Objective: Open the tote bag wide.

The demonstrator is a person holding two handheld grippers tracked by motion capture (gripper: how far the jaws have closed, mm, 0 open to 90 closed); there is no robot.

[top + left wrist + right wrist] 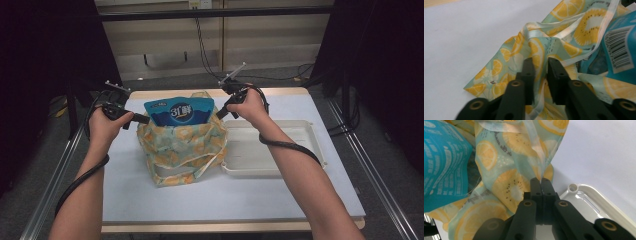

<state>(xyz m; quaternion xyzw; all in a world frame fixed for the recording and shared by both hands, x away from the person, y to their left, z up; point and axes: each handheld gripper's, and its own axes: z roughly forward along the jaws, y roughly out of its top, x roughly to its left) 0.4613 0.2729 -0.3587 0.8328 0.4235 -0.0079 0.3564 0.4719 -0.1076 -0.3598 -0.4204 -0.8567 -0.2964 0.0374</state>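
A cloth bag (180, 145) printed with lemon and kiwi slices stands on the white table, its mouth held apart. A blue snack pouch (180, 111) sticks out of its top. My left gripper (145, 120) is at the bag's left rim. In the left gripper view a fold of the bag (534, 47) fills the narrow gap between the jaws of this gripper (540, 62), and the pouch (621, 47) shows its barcode at the right. My right gripper (219, 114) is at the right rim. The right gripper (540, 180) is shut tight on the bag's edge (506, 157), with the pouch (444, 165) to the left.
A shallow white tray (300, 122) lies on the table right of the bag, its corner (586, 195) just beyond my right jaws. Cables trail from both grippers along the forearms. Bare table surface (225, 200) lies in front of the bag.
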